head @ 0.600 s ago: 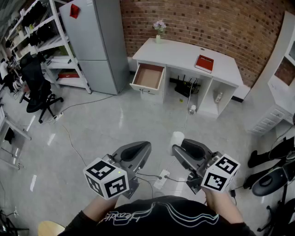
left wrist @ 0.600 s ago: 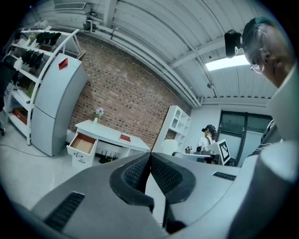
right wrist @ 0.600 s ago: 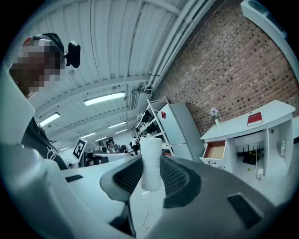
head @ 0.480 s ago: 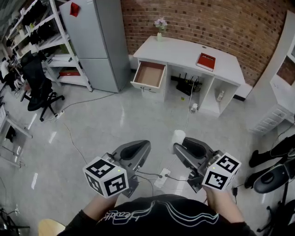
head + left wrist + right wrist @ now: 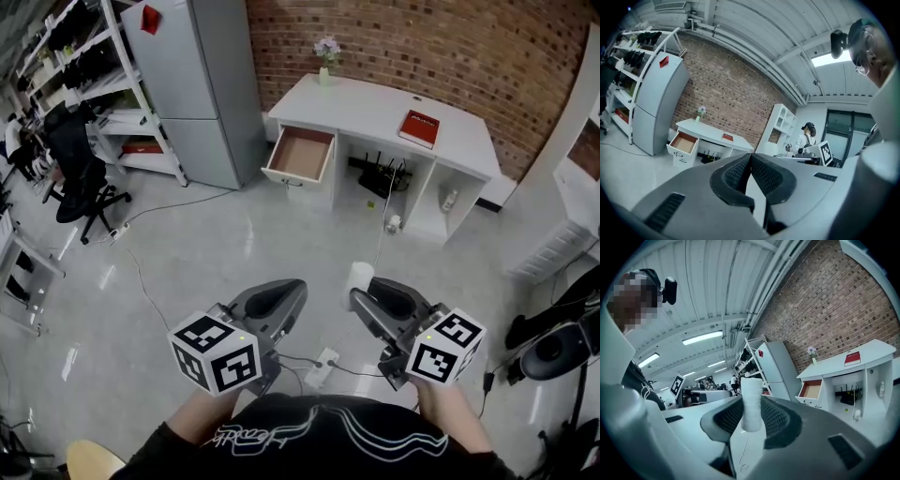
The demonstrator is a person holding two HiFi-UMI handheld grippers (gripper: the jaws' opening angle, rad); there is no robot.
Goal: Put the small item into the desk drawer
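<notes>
Near the bottom of the head view, holding both grippers side by side above the pale floor (image 5: 216, 244). Pinching a small white roll (image 5: 751, 401) upright between the ribbed pads of the right gripper (image 5: 360, 300), roll top poking out above the jaws. Carrying nothing in the left gripper (image 5: 292, 292), jaws pressed together at the tips. Facing the white desk (image 5: 366, 108) against the brick wall, well apart across the floor, with its drawer (image 5: 302, 155) pulled out on the left side and a red book (image 5: 418, 128) lying on top.
</notes>
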